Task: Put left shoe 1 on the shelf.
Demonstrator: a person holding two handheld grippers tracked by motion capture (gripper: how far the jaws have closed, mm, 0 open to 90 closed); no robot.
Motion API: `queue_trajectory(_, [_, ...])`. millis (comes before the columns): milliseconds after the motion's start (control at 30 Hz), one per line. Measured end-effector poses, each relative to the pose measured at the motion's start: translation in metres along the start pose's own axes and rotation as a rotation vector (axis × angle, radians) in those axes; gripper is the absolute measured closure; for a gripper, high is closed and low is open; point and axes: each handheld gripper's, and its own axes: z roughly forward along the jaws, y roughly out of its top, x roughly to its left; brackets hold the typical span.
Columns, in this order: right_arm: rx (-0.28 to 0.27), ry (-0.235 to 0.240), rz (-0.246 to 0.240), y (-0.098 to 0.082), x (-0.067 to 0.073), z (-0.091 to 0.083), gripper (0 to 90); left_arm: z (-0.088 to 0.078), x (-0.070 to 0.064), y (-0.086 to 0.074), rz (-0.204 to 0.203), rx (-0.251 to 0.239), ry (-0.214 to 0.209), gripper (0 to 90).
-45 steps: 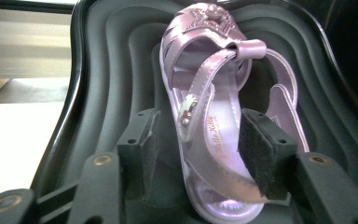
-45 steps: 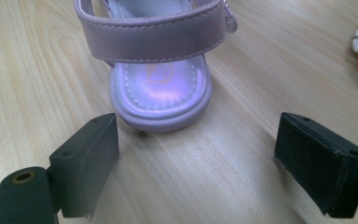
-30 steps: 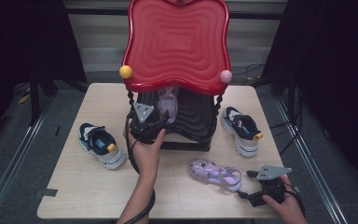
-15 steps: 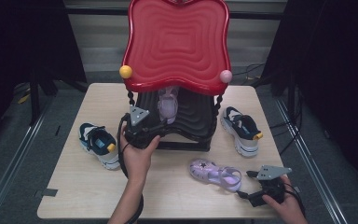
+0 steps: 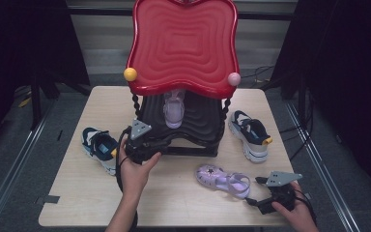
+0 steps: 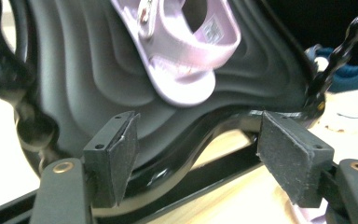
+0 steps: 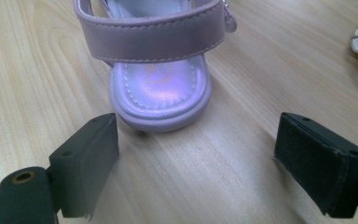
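A lilac sandal lies on the black lower shelf of a rack with a wavy red top. My left gripper sits at the shelf's front left edge. Its jaws have just been opening and stand apart, short of the sandal, with nothing pressed between the pads. The second lilac sandal lies flat on the table. Near the front right corner my right gripper is open, its pads just short of that sandal's rounded end.
A navy and white sneaker lies left of the rack and its twin lies to the right. The rack has twisted black posts with a yellow ball and a pink ball. The wooden table has bare surface at the front.
My left gripper has drawn back from the shelf, down and to the left in the high view, and the sandal stays on the shelf. The right gripper has not moved.
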Motion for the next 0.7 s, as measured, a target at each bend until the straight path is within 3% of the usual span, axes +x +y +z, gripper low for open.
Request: queue_trajectory(700, [0.000, 0.000, 0.000, 0.000, 0.000, 0.000, 13.1, -0.008, 0.014, -0.043, 0.029, 0.092, -0.039, 27.8])
